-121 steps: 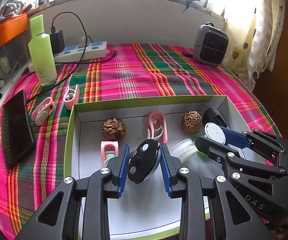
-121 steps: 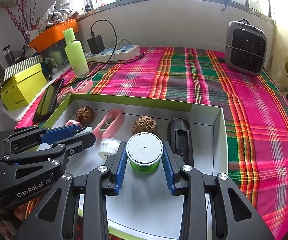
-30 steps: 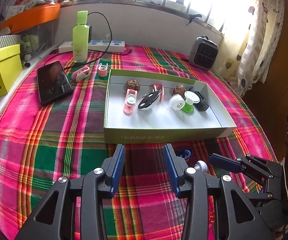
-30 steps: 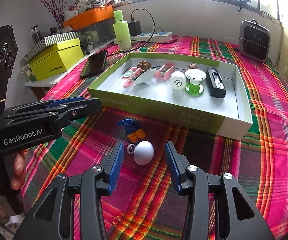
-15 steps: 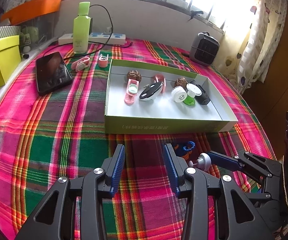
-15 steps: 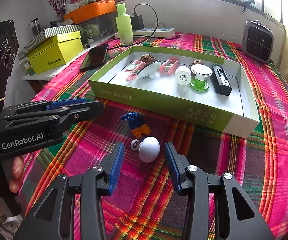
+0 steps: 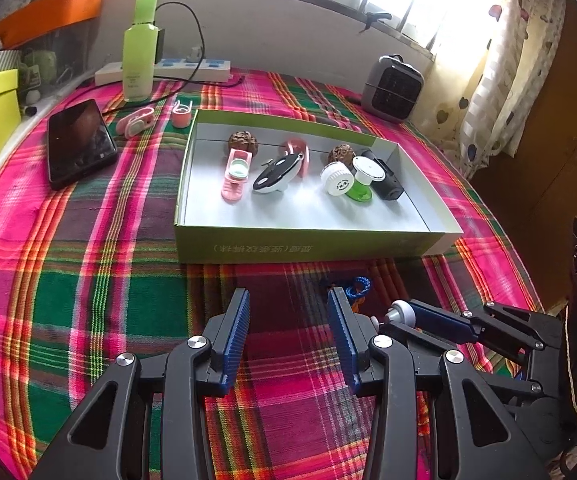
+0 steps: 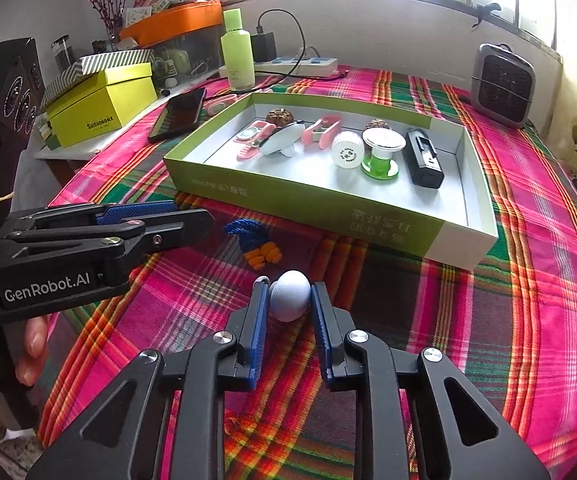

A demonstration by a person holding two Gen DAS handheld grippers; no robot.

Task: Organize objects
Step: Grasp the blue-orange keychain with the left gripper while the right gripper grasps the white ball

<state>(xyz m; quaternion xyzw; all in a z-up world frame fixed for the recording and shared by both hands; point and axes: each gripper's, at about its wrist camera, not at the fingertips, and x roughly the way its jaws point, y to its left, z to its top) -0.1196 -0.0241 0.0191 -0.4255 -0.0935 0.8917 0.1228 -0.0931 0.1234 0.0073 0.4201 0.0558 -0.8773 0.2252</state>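
Observation:
A white egg-shaped object (image 8: 290, 300) lies on the plaid cloth in front of the green box (image 8: 288, 200). My right gripper (image 8: 288, 292) is shut on it, a blue pad pressing each side. The left wrist view shows the same object (image 7: 399, 312) at the right gripper's (image 7: 404, 314) tips. Just beyond it lies a blue cord with orange earplugs (image 8: 260, 248). My left gripper (image 7: 288, 300) hovers open over bare cloth, nothing between its fingers. Inside the box (image 7: 308, 246) lie walnuts, pink clips, a black-and-white whale shape (image 7: 278, 172), a white cap, a green spool and a black device.
Left of the box lie a black phone (image 7: 76, 140) and two pink clips (image 7: 136, 122). A green bottle (image 7: 140, 48), a power strip and a grey heater (image 7: 392, 88) stand at the back. A yellow box (image 8: 104, 112) sits far left. A hand (image 8: 32, 344) holds the left gripper.
The right gripper's jaws closed from wide apart onto the white egg-shaped object. The left gripper stayed open and edged slightly toward the box. Four seconds ago both grippers were inside the box.

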